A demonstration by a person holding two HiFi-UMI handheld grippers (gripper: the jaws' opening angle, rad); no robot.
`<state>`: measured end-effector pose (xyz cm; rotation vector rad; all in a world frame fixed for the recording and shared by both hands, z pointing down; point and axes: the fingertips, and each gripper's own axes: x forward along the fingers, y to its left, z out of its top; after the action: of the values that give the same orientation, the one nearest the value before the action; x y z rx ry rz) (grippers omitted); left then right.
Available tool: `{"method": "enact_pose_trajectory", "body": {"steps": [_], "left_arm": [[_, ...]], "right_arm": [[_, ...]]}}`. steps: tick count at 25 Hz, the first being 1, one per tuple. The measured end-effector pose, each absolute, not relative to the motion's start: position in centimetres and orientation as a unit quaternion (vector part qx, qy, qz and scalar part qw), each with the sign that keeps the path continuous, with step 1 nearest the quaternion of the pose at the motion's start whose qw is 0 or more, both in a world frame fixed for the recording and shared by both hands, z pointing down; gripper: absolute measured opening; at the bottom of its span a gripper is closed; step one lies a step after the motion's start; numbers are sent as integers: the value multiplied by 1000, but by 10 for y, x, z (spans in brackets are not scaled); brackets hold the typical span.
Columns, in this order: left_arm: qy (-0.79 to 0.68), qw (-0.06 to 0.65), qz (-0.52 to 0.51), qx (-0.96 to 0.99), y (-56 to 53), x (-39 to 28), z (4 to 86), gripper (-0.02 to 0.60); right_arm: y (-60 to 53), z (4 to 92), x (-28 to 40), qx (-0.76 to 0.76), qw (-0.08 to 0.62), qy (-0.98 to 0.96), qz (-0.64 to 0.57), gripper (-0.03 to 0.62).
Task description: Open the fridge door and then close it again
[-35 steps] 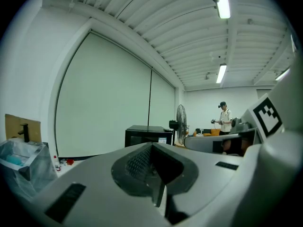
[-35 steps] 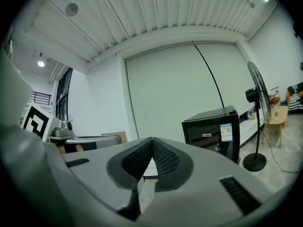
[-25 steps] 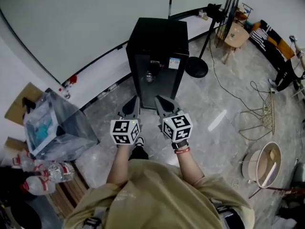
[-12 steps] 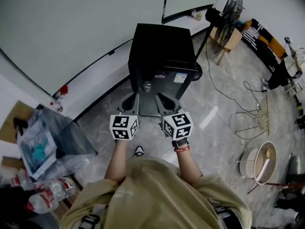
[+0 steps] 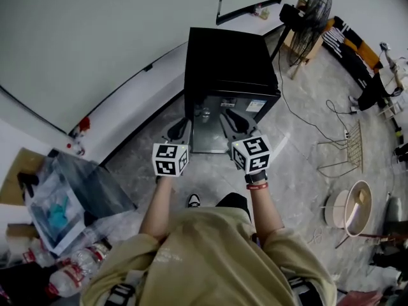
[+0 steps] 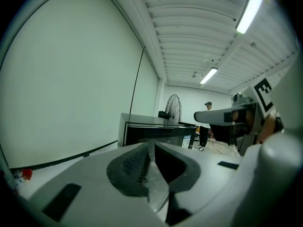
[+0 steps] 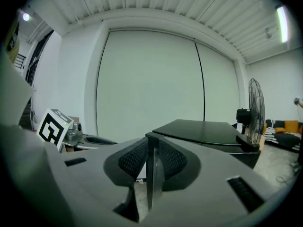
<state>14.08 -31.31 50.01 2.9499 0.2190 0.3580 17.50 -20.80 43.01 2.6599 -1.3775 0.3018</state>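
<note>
The black fridge [image 5: 233, 62] stands against the white wall, door shut, with stickers on its front [image 5: 239, 110]. My left gripper [image 5: 179, 129] is at the lower left of that front and my right gripper [image 5: 233, 121] at the lower middle; neither touches it. Both point at it, a little downward. In the left gripper view the left gripper [image 6: 152, 146] faces the fridge [image 6: 156, 129], and its jaws have just been opening to a narrow gap with nothing between them. The right gripper [image 7: 150, 141] likewise has just been opening, a thin empty slit showing, with the fridge [image 7: 208, 132] beyond.
A standing fan [image 5: 312, 8] and a wooden stool [image 5: 298, 43] stand right of the fridge, with a cable [image 5: 299, 116] across the floor. A bag-lined bin [image 5: 70, 196] and bottles [image 5: 70, 276] lie at left. A basin [image 5: 350, 212] sits at right. A person [image 6: 206, 125] stands far off.
The person has stepped toward the fridge. Both grippers have moved forward and now reach its lower front; a second ago they were short of it.
</note>
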Motion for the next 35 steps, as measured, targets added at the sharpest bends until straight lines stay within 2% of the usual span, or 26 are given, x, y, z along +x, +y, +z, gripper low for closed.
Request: {"method": "enact_pose_trajectory", "body": {"steps": [5, 9, 13, 17, 21, 35], "left_arm": [[85, 87, 147, 982, -320, 158, 527, 76], [97, 83, 187, 974, -326, 171, 559, 161], [97, 85, 218, 967, -334, 188, 589, 208], [108, 91, 234, 962, -336, 204, 610, 248], [118, 85, 232, 962, -343, 222, 628, 256], [146, 97, 254, 951, -350, 256, 683, 255]], "right_arm": [[-214, 431, 200, 860, 139, -479, 106, 109], [-225, 436, 218, 835, 206, -500, 104, 141], [-240, 440, 237, 802, 278, -520, 96, 198], [-250, 448, 253, 777, 321, -534, 90, 244], [-261, 458, 267, 759, 349, -542, 91, 275], [-286, 502, 290, 660, 465, -580, 109, 276]]}}
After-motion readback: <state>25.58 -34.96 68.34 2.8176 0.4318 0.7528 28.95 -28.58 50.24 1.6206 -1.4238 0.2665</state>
